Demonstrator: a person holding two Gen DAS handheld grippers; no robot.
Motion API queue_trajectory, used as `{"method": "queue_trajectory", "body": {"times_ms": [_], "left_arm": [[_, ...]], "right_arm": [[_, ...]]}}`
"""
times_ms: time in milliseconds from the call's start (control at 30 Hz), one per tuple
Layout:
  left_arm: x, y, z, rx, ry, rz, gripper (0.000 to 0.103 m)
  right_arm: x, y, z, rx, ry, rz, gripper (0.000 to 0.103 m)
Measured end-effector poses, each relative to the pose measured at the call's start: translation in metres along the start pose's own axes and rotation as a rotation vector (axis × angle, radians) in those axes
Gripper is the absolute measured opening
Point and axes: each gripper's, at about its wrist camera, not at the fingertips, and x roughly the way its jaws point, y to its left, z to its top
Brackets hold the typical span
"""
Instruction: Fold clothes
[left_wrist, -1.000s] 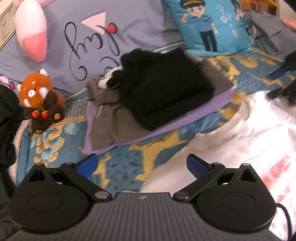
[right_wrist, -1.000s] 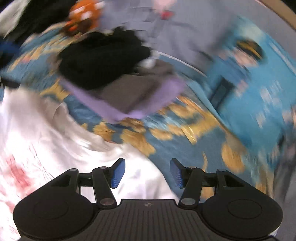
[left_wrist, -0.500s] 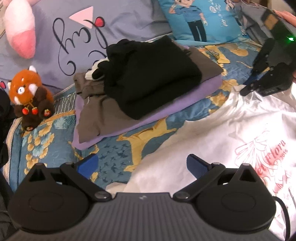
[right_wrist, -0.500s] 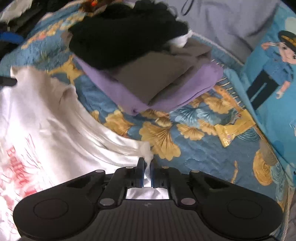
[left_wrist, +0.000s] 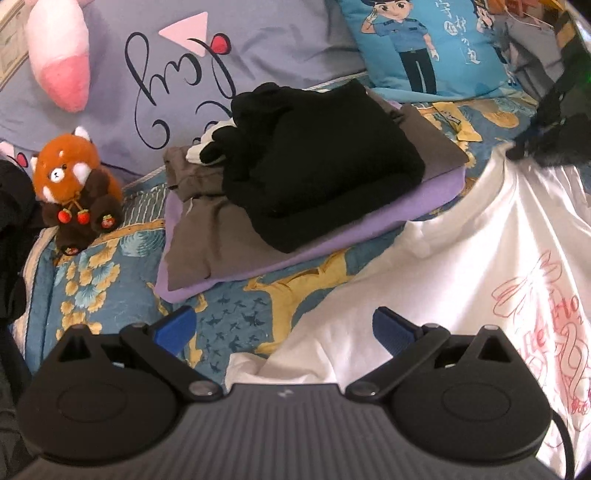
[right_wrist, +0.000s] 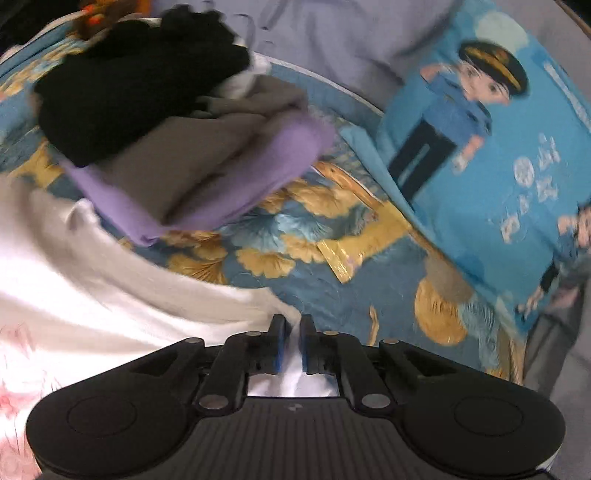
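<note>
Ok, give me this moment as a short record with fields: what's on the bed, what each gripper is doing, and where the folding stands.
surface: bedspread, blue with gold pattern
garment in work: white T-shirt with red print, spread out, not yet folded
done pile: folded stack, black on grey on purple
left gripper: open, over the shirt's edge, holding nothing
right gripper: jaws have just eased slightly apart, white shirt cloth still pinched between them
nearby: red panda plush, cartoon pillow

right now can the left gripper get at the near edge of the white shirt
Probably yes. The left gripper is open, and the white shirt edge lies just below and between its fingers on the bedspread, with nothing lying over it. The right gripper pinches the far corner, well clear.
</note>
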Motion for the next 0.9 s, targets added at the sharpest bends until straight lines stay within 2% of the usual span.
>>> {"method": "queue_trajectory", "body": {"times_ms": [67, 100, 133, 200, 300, 333, 400, 533, 667, 733, 800, 900], "left_arm": [[-0.002, 0.0, -0.002, 0.008, -0.002, 0.005, 0.103], [-0.003, 0.001, -0.004, 0.009, -0.003, 0.006, 0.103], [-0.003, 0.003, -0.006, 0.008, -0.003, 0.009, 0.103], [-0.006, 0.007, -0.01, -0.01, -0.003, 0.018, 0.103], [-0.01, 0.016, -0.018, -0.069, 0.001, 0.013, 0.103], [-0.011, 0.018, -0.021, -0.085, 0.003, 0.005, 0.103], [-0.014, 0.02, -0.026, -0.096, 0.006, -0.005, 0.103], [-0.022, 0.019, -0.031, -0.041, -0.001, 0.014, 0.103], [-0.026, 0.027, -0.036, -0.053, -0.004, 0.011, 0.103], [-0.026, 0.029, -0.04, -0.061, -0.002, 0.01, 0.103], [-0.025, 0.03, -0.043, -0.065, 0.003, 0.007, 0.103], [-0.023, 0.03, -0.047, -0.07, 0.009, 0.003, 0.103]], "right_arm": [[-0.006, -0.01, 0.001, 0.141, -0.04, -0.053, 0.027], [-0.012, -0.013, 0.001, 0.191, -0.063, -0.088, 0.039], [-0.021, -0.017, 0.003, 0.241, -0.099, -0.105, 0.047], [-0.037, -0.02, 0.006, 0.289, -0.162, 0.005, 0.047], [-0.049, -0.002, 0.018, 0.313, -0.175, 0.344, 0.045], [-0.048, 0.009, 0.023, 0.298, -0.167, 0.397, 0.045], [-0.04, 0.032, 0.031, 0.249, -0.139, 0.424, 0.045], [-0.017, 0.07, 0.04, 0.211, -0.081, 0.473, 0.045], [0.001, 0.088, 0.046, 0.258, -0.059, 0.476, 0.036], [0.006, 0.096, 0.047, 0.244, -0.04, 0.476, 0.017], [0.008, 0.105, 0.048, 0.202, -0.039, 0.455, 0.009], [-0.001, 0.118, 0.046, 0.126, -0.08, 0.416, 0.005]]}}
